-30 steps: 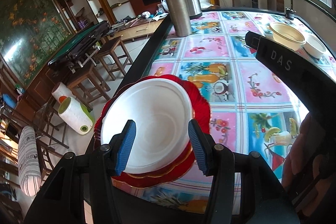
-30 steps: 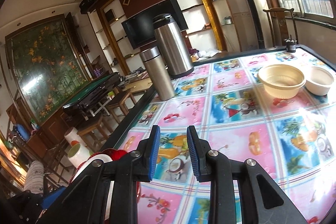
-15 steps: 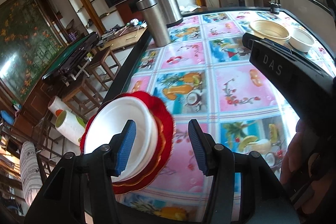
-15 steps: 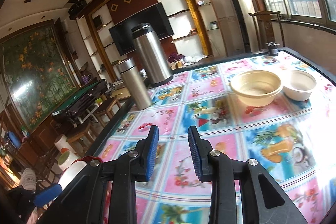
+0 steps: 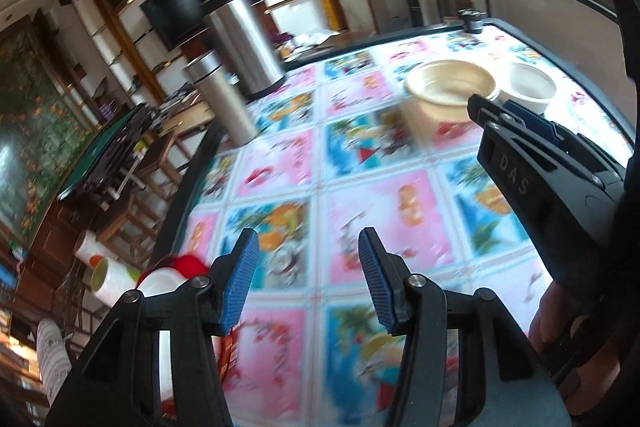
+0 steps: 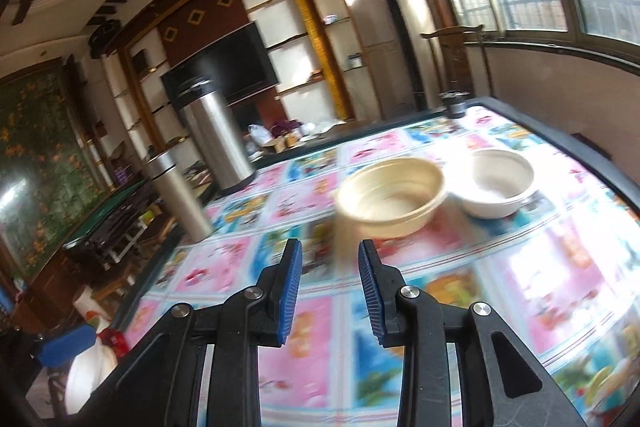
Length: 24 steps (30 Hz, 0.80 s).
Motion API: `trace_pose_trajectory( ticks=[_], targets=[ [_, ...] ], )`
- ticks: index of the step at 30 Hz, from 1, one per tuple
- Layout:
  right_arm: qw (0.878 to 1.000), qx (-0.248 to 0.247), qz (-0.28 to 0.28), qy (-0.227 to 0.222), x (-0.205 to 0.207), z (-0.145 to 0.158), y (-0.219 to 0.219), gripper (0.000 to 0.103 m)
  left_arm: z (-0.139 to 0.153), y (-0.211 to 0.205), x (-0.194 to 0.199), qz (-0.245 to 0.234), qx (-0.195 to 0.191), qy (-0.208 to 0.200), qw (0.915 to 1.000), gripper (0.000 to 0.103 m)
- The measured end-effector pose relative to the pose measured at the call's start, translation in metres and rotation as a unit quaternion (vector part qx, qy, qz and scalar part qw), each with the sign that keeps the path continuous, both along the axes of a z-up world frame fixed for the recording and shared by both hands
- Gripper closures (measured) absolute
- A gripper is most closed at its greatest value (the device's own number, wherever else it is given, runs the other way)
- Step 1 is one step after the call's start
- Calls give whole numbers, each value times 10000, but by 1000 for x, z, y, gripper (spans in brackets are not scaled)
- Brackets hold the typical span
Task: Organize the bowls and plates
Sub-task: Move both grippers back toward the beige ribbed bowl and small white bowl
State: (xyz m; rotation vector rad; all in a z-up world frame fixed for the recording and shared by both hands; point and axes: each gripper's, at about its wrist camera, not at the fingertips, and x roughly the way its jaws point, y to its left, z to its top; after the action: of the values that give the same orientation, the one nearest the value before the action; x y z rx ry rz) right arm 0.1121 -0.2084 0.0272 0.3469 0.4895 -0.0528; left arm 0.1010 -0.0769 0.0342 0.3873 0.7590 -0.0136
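A beige bowl (image 6: 394,201) and a white bowl (image 6: 500,185) sit side by side on the far right of the patterned table (image 6: 440,267). My right gripper (image 6: 330,285) is open and empty, with the beige bowl just beyond its tips. In the left wrist view the same beige bowl (image 5: 450,95) and white bowl (image 5: 532,87) lie far ahead. My left gripper (image 5: 306,279) is open and empty above the tablecloth. The white plate (image 5: 160,281) on red plates (image 5: 188,263) shows at the lower left, behind the left finger. The right gripper (image 5: 520,131) reaches in from the right.
Two steel flasks stand at the table's far left: a tall one (image 6: 216,143) and a slim one (image 6: 178,197). A small dark jar (image 6: 454,103) sits at the far edge. Stools and a green-topped table (image 5: 100,155) stand beyond the left edge.
Both grippers moved forward and right over the table. The plate stack slid to the lower left of the left view, and the two bowls grew nearer in both views.
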Motion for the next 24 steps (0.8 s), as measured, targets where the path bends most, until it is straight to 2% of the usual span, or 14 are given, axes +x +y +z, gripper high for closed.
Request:
trace_pose_trajectory(
  ticks=[8, 12, 15, 18, 21, 24],
  targets=[
    [9949, 138, -997, -108, 16, 3, -83, 70, -2, -66, 47, -505, -69, -12, 9987, 52],
    [9868, 365, -1570, -133, 20, 2, -126, 64, -6, -87, 85, -395, -653, 100, 9970, 52],
    [9805, 224, -1950, -126, 24, -2, -149, 61, -18, -90, 97, -282, -1250, 237, 9915, 52],
    [9760, 400, -2139, 49, 29, -11, -168, 55, -45, -87, 98, -222, -1478, 392, 9880, 53],
    [9708, 721, -2284, 141, 31, -20, -186, 40, -67, -80, 106, -212, -1458, 680, 9867, 53],
    [9659, 1037, -2355, 296, 35, -33, -204, 39, -70, -64, 113, -181, -1752, 965, 9796, 53]
  ],
)
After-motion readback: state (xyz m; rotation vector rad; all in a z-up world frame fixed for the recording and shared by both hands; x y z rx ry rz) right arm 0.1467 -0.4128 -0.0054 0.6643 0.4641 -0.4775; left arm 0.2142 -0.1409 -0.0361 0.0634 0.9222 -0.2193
